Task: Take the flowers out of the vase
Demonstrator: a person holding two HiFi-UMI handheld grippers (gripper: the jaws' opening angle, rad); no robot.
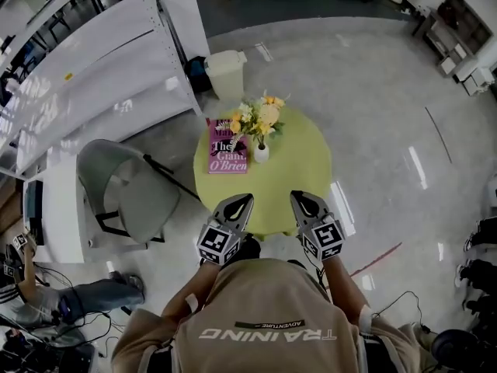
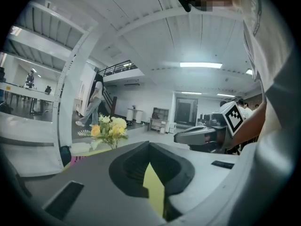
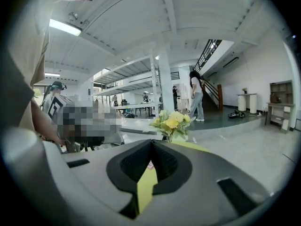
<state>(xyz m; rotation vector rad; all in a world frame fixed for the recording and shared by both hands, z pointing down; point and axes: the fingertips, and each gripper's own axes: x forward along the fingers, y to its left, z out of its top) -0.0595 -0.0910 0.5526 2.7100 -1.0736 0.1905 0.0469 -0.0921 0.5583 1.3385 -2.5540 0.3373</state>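
A small white vase (image 1: 262,154) stands on the round yellow-green table (image 1: 307,162) and holds a bunch of yellow and white flowers (image 1: 256,119). My two grippers hover side by side over the table's near edge, well short of the vase. The left gripper (image 1: 247,197) and the right gripper (image 1: 296,195) both have their jaws shut and hold nothing. The flowers (image 2: 109,128) show ahead and to the left in the left gripper view, past the shut left gripper (image 2: 149,145). In the right gripper view the flowers (image 3: 170,122) rise just beyond the shut right gripper (image 3: 151,142).
A pink book (image 1: 227,146) lies on the table left of the vase. A grey folding chair (image 1: 128,189) stands at the table's left, a pale bin (image 1: 225,72) behind it. White shelving (image 1: 93,61) runs along the far left. A person (image 1: 78,298) sits low at the left.
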